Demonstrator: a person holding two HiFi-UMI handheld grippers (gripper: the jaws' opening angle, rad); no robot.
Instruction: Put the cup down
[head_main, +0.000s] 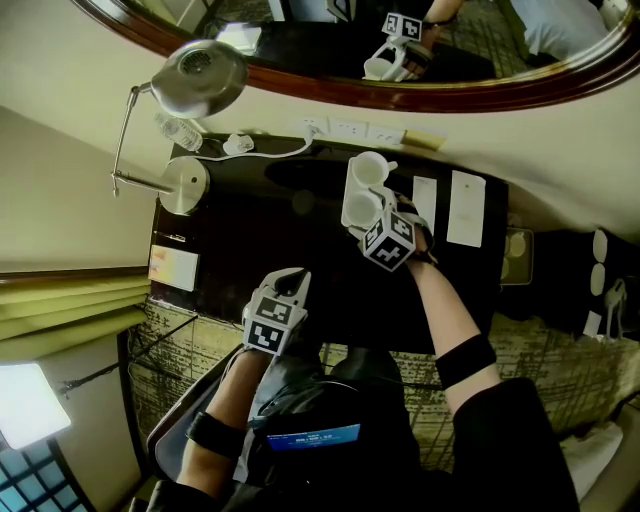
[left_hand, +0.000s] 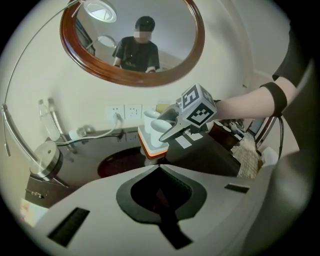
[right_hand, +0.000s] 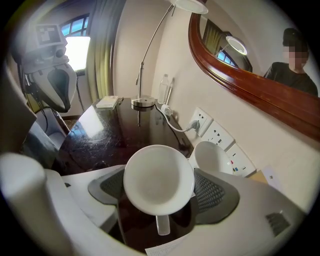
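Note:
A white cup sits between the pads of my right gripper, handle toward the camera, and the pads press on its sides. From the head view this cup is at the back of the dark table, and the right gripper reaches to it from the near right. Just behind it, by the wall, stands a second white cup. My left gripper hovers over the table's near edge, shut and empty, with its tips meeting.
A desk lamp with a round base and a water bottle stand at the back left. Wall sockets with a white cable line the wall. Papers lie at the right. A card lies at the left.

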